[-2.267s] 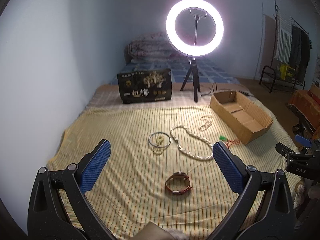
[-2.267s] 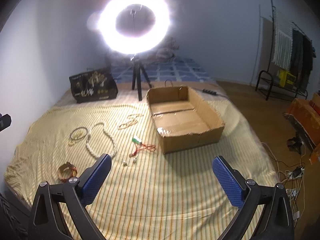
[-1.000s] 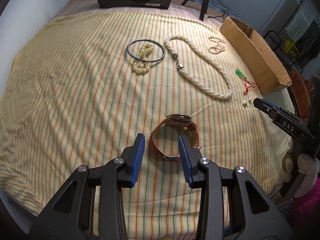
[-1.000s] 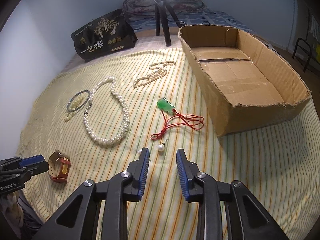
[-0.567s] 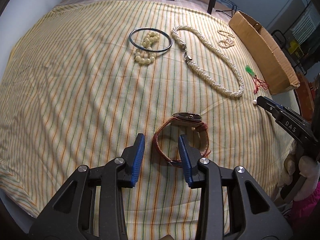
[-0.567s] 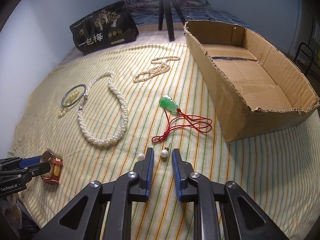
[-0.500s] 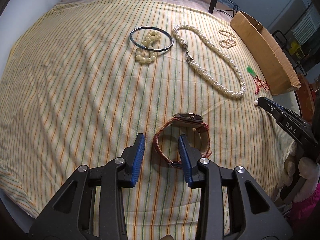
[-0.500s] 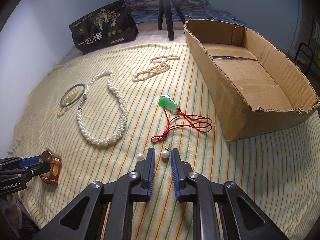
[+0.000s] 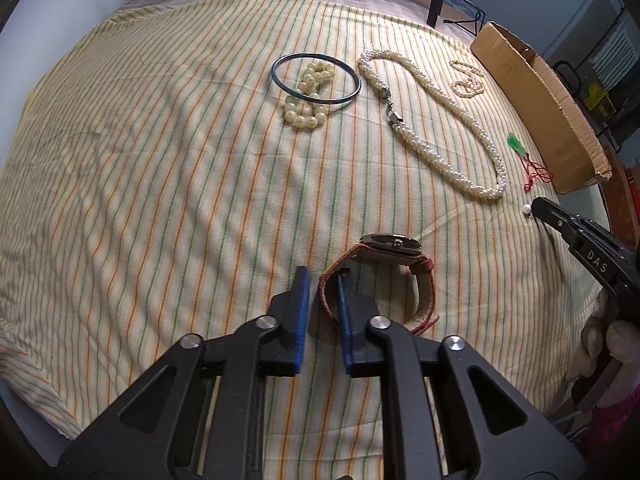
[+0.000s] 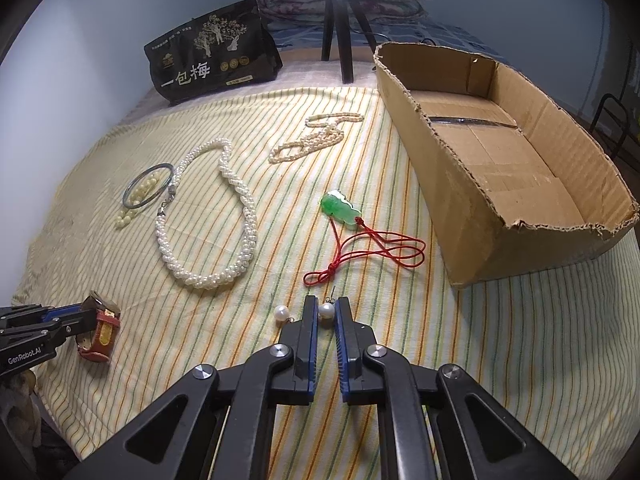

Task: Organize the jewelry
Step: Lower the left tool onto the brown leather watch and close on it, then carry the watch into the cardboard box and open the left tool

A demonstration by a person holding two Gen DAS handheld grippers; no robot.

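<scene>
Left wrist view: the left gripper (image 9: 322,280), black with ribbed blue pads, has just been closing and now pinches the near loop of the red-brown woven strap of a wristwatch (image 9: 390,246); one pad sits outside the band, the other inside it. The watch lies on a yellow striped cloth (image 9: 140,168). Farther off lie a thin dark bangle (image 9: 354,80) ringing a string of pale round beads (image 9: 305,114), and a twisted rope of small pearls (image 9: 448,164) with a metal clasp. At far right stands a shallow cardboard box (image 9: 560,108).

Right wrist view: the right gripper (image 10: 327,308) has just been closing and its blue pads clamp a round pearl earring (image 10: 326,311); a second pearl earring (image 10: 281,314) lies just left of the tips. Beyond them rest a glossy green pendant (image 10: 339,208) on looped red cord, a thin pearl strand (image 10: 308,142), and the open corrugated box with torn edges. A black printed pouch (image 10: 212,56) stands at the far edge.
</scene>
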